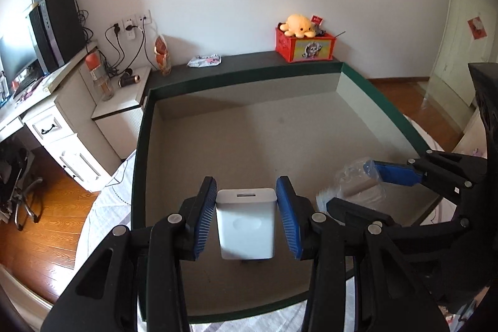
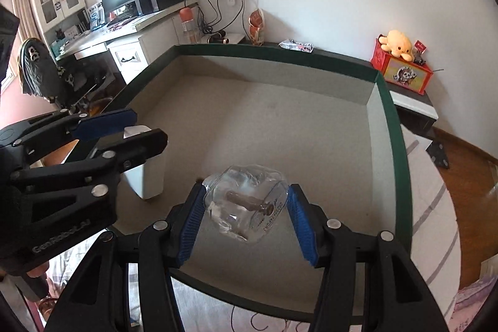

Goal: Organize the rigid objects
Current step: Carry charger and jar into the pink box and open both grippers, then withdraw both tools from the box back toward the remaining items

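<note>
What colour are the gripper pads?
Blue pads, clearest in the left wrist view.

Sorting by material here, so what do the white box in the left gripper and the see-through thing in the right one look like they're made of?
White box: likely smooth matte plastic, with an even sheen and rounded edges. Clear container: apparently thin transparent plastic, glossy and crinkled, its contents showing through.

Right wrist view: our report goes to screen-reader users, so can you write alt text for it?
The right tongs grip a clear plastic package over a large green-rimmed tray with a bare grey floor. At left, the left tongs hold a white box above the same tray.
</note>
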Tool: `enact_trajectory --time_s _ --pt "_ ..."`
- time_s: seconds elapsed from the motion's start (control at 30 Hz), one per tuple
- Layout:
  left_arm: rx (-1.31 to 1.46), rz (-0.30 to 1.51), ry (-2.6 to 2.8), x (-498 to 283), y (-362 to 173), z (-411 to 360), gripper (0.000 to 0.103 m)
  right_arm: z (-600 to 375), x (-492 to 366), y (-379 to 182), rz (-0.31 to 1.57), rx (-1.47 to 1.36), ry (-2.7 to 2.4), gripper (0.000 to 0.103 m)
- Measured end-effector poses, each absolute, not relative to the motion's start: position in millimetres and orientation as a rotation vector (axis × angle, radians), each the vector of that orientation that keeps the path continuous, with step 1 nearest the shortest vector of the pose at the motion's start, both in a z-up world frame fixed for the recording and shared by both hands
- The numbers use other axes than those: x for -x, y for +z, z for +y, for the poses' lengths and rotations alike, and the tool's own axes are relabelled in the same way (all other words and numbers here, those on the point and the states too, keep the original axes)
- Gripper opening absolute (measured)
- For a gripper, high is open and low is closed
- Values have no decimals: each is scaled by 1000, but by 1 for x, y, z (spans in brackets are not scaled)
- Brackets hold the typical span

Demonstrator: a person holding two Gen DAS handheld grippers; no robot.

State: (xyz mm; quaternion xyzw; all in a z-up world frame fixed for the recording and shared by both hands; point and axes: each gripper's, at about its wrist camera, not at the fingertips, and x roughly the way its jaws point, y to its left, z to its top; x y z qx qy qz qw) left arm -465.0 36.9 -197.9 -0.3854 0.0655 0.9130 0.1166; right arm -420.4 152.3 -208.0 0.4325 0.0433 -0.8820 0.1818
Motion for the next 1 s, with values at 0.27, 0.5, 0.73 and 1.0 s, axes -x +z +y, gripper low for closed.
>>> enact_trajectory --time_s 0.27,0.5,0.73,1.0 --pt "994 162 2788 432 -172 23 89 161 401 -181 150 -1137 -2586 81" --pt "890 140 2892 379 -145 6 103 166 354 -151 164 -1012 -2681 87" --pt "797 136 2959 314 -125 -7 103 183 288 -121 117 -830 -2806 103" --pt "703 37 2980 238 -107 -16 103 201 214 -103 44 -700 -2923 103"
